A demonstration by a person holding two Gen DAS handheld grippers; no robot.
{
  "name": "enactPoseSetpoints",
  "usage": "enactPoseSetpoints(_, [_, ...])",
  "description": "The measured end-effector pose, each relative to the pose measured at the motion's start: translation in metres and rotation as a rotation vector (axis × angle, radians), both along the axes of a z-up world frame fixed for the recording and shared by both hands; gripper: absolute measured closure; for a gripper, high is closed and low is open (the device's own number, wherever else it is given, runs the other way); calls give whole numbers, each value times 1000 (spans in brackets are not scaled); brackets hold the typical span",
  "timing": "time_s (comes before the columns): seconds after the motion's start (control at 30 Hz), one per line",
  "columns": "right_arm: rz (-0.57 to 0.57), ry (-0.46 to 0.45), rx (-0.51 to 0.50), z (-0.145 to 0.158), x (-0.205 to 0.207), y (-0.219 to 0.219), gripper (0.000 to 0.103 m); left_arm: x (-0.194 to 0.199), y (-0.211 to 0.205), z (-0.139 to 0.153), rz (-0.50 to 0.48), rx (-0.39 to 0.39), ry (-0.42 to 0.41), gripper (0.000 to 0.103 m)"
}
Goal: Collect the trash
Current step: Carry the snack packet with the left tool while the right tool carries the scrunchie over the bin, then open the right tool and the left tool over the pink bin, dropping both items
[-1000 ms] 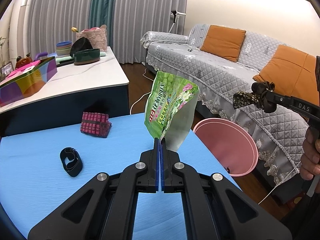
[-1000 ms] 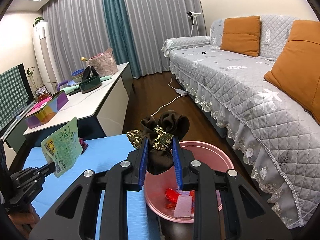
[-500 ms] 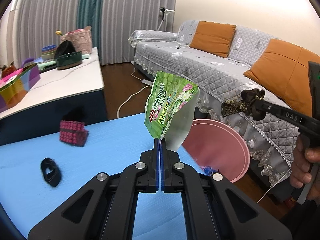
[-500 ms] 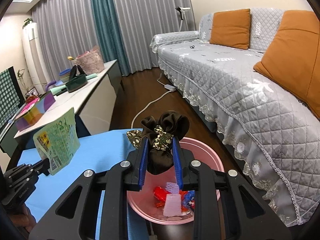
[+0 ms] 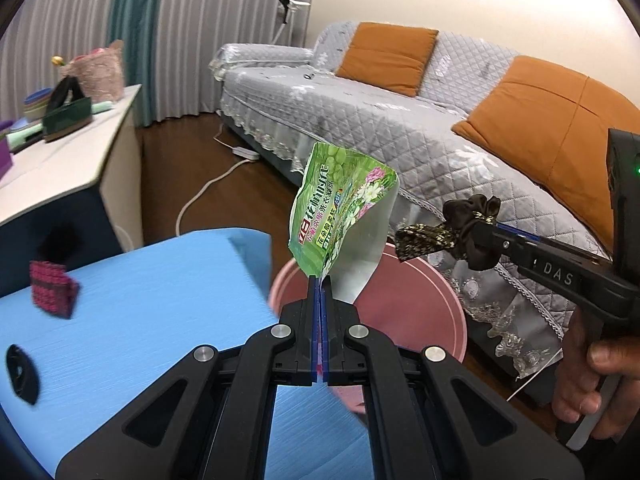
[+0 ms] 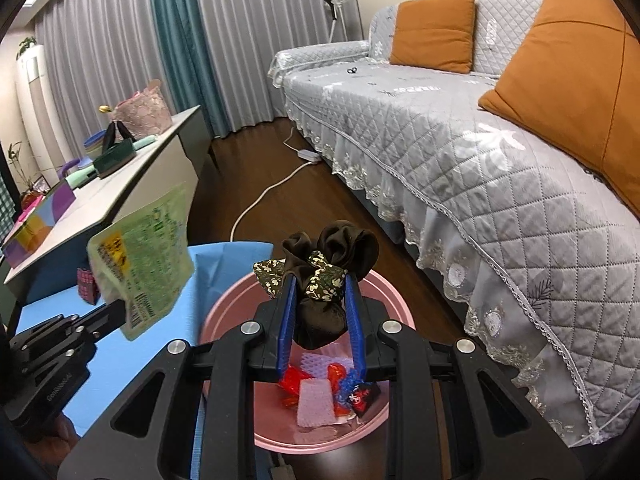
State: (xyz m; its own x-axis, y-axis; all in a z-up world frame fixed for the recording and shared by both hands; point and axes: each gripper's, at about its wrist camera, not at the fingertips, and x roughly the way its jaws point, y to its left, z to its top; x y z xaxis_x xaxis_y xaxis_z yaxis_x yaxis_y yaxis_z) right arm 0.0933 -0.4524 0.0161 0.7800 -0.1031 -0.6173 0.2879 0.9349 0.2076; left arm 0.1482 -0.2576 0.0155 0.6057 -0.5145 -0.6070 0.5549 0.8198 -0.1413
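Observation:
My left gripper [image 5: 320, 280] is shut on a green printed pouch [image 5: 340, 208] and holds it upright over the near rim of the pink bin [image 5: 440, 312]. The pouch also shows in the right wrist view [image 6: 144, 256]. My right gripper [image 6: 320, 280] is shut on a dark brown scrunchie with a floral bow [image 6: 328, 264], held above the pink bin [image 6: 232, 304], which holds several wrappers [image 6: 328, 388]. In the left wrist view the scrunchie [image 5: 468, 228] hangs over the bin's far side.
A blue table [image 5: 140, 320] carries a magenta woven pouch [image 5: 52, 292] and a black band [image 5: 20, 368]. A white counter [image 6: 132, 184] with bowls and boxes stands behind. A grey sofa [image 6: 460, 140] with orange cushions is right of the bin. A cable [image 6: 272, 188] lies on the floor.
Both grippers have moved toward the bin. The green pouch now hangs over the bin's rim rather than over the table, and the scrunchie sits more squarely above the bin.

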Motion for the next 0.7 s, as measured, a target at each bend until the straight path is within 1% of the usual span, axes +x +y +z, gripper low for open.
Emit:
enactPoseSetpoints(0.17, [-20,20,2,-6,4,-5,77,7,-12,-6,-21,1,8,103])
enactPoseSetpoints(0.2, [-25,24,1,-7,5,-6,75,9,-14,-6,-25,-1,11,103])
enactPoseSetpoints(0.27, [-41,31,1,-8,5,-8,72,13,-17,-5,-41,-8,13,102])
enactPoseSetpoints(0.3, [-49,34,0,-8,5,-9,68,14,-19,-5,-49,-9,16,102])
enactPoseSetpoints(0.37, [-70,35,1,-8,5,-12,56,16,-19,-3,-55,-13,15,97])
enactPoseSetpoints(0.43, [-84,38,-1,-7,5,-13,51,15,-14,1,-39,-21,3,72])
enactPoseSetpoints(0.47, [-88,38,-3,-6,5,-13,50,14,-11,3,-27,-30,0,70])
enactPoseSetpoints(0.57, [-101,37,-41,-2,4,-8,45,11,1,7,0,-39,5,70])
enactPoseSetpoints(0.67, [-96,18,-67,6,2,-1,40,5,16,12,27,-39,-4,70])
enactPoseSetpoints(0.7, [-92,6,-76,10,1,2,39,3,23,15,39,-40,-7,68])
